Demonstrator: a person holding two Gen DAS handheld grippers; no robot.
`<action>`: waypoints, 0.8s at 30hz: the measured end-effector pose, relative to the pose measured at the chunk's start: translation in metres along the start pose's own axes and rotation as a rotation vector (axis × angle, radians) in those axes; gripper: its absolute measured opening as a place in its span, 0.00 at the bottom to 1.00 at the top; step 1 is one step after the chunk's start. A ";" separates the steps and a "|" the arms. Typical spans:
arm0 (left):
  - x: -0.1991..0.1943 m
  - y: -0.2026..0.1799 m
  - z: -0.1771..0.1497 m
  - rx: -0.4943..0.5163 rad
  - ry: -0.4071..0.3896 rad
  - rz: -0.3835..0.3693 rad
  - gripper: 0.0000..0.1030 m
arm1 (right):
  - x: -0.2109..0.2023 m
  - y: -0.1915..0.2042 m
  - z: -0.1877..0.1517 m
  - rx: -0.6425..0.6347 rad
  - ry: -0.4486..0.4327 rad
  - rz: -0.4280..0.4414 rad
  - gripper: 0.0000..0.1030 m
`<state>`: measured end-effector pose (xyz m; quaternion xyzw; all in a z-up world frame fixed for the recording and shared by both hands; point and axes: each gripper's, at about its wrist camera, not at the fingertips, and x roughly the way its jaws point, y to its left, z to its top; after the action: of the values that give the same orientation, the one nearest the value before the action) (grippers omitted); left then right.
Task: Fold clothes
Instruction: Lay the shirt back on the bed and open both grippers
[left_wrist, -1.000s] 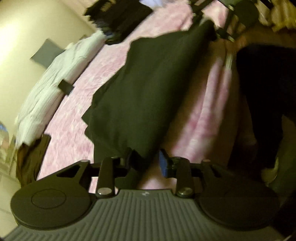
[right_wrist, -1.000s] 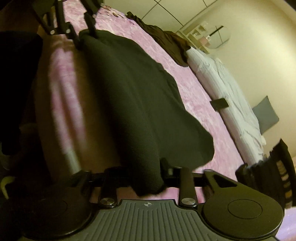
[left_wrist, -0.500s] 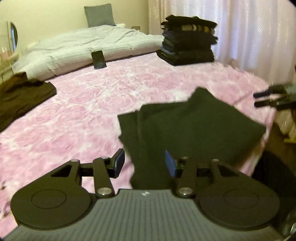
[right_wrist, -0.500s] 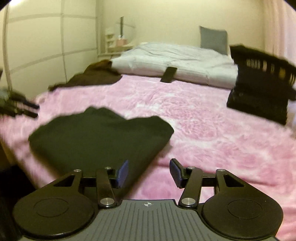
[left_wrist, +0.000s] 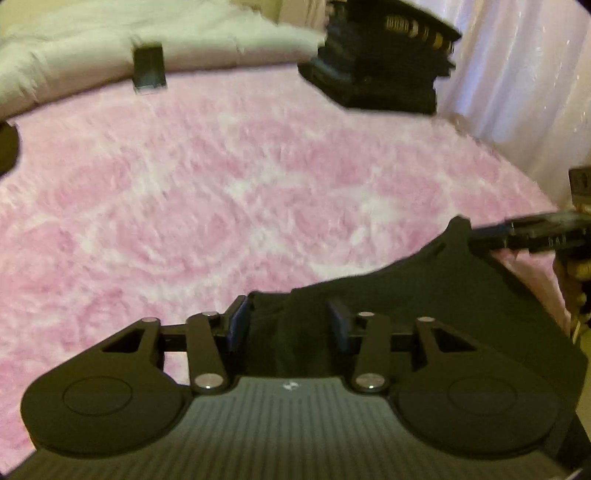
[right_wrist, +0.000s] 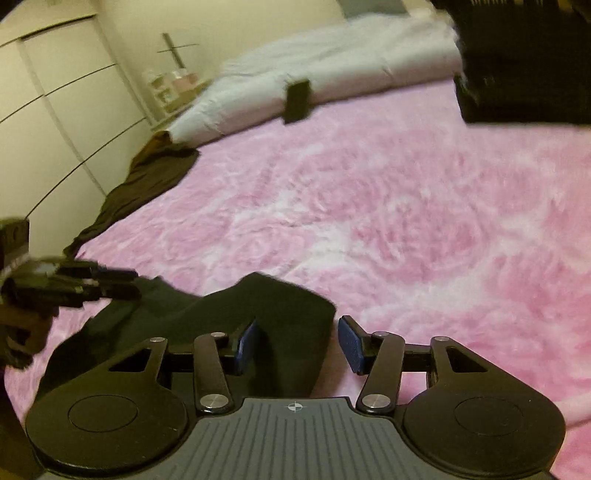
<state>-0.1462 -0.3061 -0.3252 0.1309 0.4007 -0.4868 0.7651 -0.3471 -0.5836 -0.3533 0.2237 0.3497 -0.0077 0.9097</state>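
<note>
One folded black garment (left_wrist: 424, 295) lies on the pink blanket (left_wrist: 221, 184).

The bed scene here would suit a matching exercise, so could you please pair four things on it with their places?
Things:
1. dark folded garment
2. stack of folded clothes
3. brown garment
4. phone

Places:
A. leaning against the white duvet
B. far corner of the pink blanket, beside the curtain
C. near edge of the blanket, between both grippers' fingers
D. draped over the blanket's edge on the wardrobe side

Pairs: 1-C, 2-B, 3-D, 4-A
</note>
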 end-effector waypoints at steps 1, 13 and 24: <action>-0.001 0.000 -0.001 0.002 -0.004 -0.010 0.09 | 0.003 -0.002 0.001 0.013 0.011 0.008 0.06; 0.013 0.004 -0.002 0.008 0.013 0.029 0.09 | 0.017 -0.012 0.002 -0.067 0.031 -0.051 0.04; -0.074 -0.011 -0.021 0.011 -0.055 0.184 0.16 | -0.056 0.037 -0.010 -0.152 -0.107 -0.087 0.54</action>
<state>-0.1814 -0.2518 -0.2816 0.1579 0.3631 -0.4201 0.8166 -0.3899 -0.5541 -0.3090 0.1379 0.3094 -0.0328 0.9403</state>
